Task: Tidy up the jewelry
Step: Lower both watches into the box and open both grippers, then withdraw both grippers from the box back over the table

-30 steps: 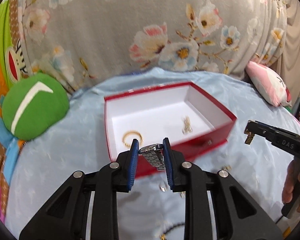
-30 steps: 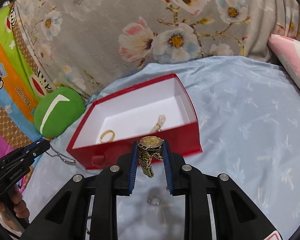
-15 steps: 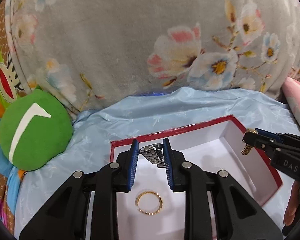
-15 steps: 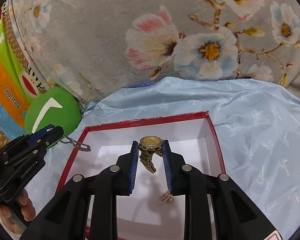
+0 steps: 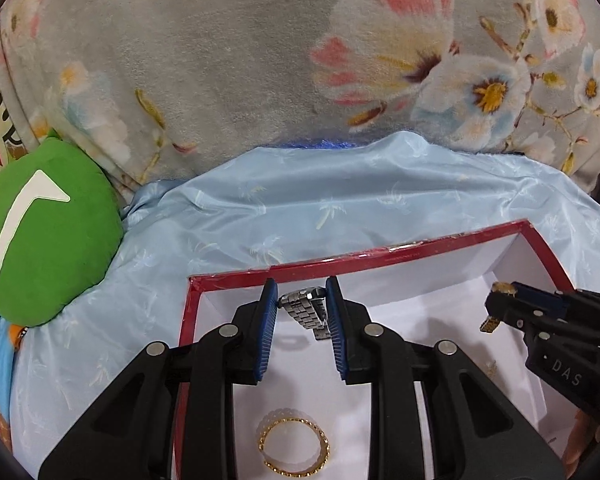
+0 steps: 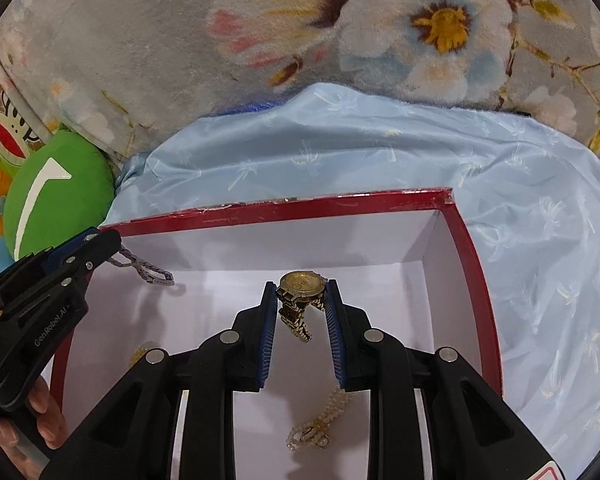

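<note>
My left gripper (image 5: 302, 303) is shut on a silver link watch (image 5: 306, 312), held over the back left of the open red box (image 5: 380, 254) with its white inside. A gold bangle (image 5: 294, 450) lies on the box floor below it. My right gripper (image 6: 302, 294) is shut on a gold watch (image 6: 300, 286), whose strap hangs down over the box (image 6: 284, 204). A pale bead bracelet (image 6: 320, 424) lies on the floor under it. Each gripper shows in the other's view: the right gripper (image 5: 500, 292) at the right, the left gripper (image 6: 112, 244) at the left with the silver strap (image 6: 148, 270) dangling.
The box sits on a light blue satin sheet (image 5: 340, 200). A grey floral blanket (image 5: 260, 60) rises behind it. A green round cushion (image 5: 44, 232) lies left of the box. A hand (image 6: 40, 420) holds the left gripper's handle.
Both grippers have moved forward from in front of the box to over its inside, still carrying their watches. The box's near wall has dropped out of view.
</note>
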`<state>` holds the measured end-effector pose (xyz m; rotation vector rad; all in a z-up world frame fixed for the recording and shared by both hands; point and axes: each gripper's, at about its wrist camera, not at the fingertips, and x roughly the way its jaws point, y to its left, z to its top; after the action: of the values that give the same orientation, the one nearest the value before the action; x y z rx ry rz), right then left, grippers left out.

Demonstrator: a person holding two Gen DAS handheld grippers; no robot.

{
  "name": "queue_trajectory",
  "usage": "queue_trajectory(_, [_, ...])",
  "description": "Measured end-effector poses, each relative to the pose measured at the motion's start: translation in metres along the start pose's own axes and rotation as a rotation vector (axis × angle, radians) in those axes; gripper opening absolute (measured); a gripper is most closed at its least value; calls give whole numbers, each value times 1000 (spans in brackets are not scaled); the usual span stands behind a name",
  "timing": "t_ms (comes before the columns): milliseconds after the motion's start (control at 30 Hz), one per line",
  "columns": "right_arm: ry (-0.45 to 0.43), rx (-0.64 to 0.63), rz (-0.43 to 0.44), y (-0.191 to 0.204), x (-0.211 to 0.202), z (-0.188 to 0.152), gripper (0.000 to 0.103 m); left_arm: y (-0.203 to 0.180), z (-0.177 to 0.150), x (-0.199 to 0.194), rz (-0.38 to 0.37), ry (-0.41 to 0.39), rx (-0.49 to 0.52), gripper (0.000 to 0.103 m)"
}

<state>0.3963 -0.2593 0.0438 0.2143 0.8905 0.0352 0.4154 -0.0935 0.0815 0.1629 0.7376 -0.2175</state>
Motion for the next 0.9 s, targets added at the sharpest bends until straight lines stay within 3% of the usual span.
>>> queue_trajectory(167, [37, 30, 6, -6, 6, -1, 24, 4, 1, 8, -2, 22, -29, 25])
queue_trajectory(567, [22, -5, -14, 0, 4, -1, 24, 19, -1, 18, -54, 73, -110, 26])
queue_trajectory(733, [-141, -67, -30, 8, -28, -9, 24, 26, -2, -8, -23, -9, -129, 28])
queue_trajectory(900, [-288, -122, -13, 20, -87, -38, 25, 34, -19, -56, 12, -73, -104, 32])
